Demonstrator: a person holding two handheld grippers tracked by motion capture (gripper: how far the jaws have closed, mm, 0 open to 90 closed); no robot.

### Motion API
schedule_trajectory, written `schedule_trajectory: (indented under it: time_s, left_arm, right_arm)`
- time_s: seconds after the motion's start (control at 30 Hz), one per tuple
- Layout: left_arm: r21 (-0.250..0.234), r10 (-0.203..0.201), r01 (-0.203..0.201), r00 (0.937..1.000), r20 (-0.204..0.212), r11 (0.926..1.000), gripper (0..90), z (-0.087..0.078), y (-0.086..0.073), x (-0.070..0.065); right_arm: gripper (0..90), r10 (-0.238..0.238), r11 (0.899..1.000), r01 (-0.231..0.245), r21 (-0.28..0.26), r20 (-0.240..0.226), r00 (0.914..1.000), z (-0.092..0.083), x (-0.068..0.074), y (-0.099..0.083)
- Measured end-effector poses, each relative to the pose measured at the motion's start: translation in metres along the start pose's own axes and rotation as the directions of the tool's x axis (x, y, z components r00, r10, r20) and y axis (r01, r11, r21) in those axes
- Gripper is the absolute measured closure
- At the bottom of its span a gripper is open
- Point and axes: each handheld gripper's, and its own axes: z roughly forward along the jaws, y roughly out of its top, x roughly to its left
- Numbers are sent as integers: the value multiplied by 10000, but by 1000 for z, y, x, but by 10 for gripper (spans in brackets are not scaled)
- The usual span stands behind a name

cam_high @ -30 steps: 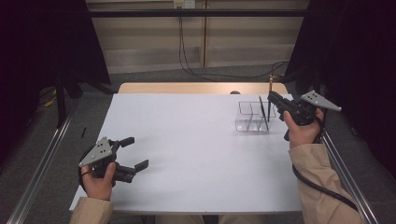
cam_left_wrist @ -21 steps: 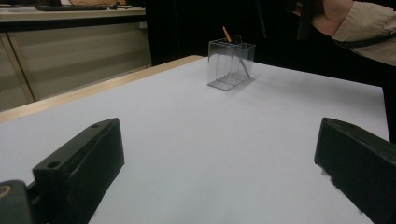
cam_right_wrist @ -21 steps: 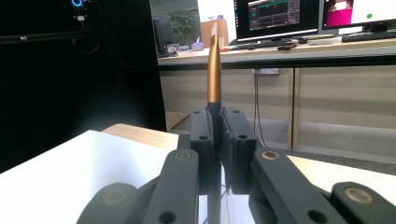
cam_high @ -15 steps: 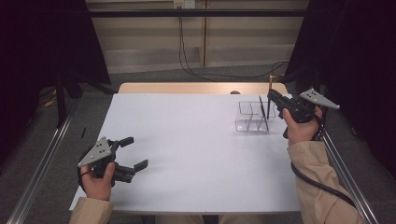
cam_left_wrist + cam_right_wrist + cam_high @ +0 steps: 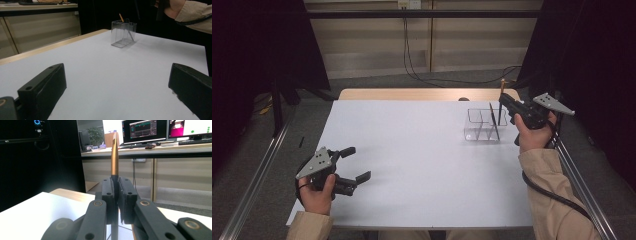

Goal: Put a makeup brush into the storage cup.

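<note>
My right gripper (image 5: 504,101) is shut on a slim pen (image 5: 502,86) with a gold top and a dark shaft, held upright at the table's far right. The pen's lower part reaches down into a clear plastic holder (image 5: 479,126) with several compartments, just left of the gripper. In the right gripper view the jaws (image 5: 117,195) pinch the pen (image 5: 114,157), whose gold end sticks up above them. My left gripper (image 5: 358,162) rests open near the front left corner with nothing between its jaws (image 5: 117,75). From there the holder (image 5: 123,33) and the pen's gold top (image 5: 121,17) stand far off.
A white sheet (image 5: 412,165) covers the table, and a strip of bare wood (image 5: 402,94) shows along its far edge. Metal rails (image 5: 257,185) run along both sides on the floor. Cables (image 5: 422,75) lie on the floor beyond the table.
The right gripper with the pen has shifted only slightly beside the holder. The left gripper has stayed where it was.
</note>
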Motion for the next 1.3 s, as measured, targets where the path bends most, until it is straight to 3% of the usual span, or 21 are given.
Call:
schedule_trajectory:
  time_s: [0.13, 0.77, 1.3]
  left_arm:
    - [11, 6, -6, 10000, 12, 10000, 13, 0, 0, 0]
    - [20, -56, 56, 10000, 14, 10000, 13, 1, -1, 1]
    - [55, -49, 49, 10000, -19, 10000, 13, 0, -3, 1]
  right_arm:
    - [837, -177, 9998, 177, 83, 69, 9998, 3, 0, 1]
    - [837, -199, 9998, 199, 24, 242, 9995, 9, -6, 4]
    - [837, -249, 9994, 241, 232, 353, 9991, 19, -13, -7]
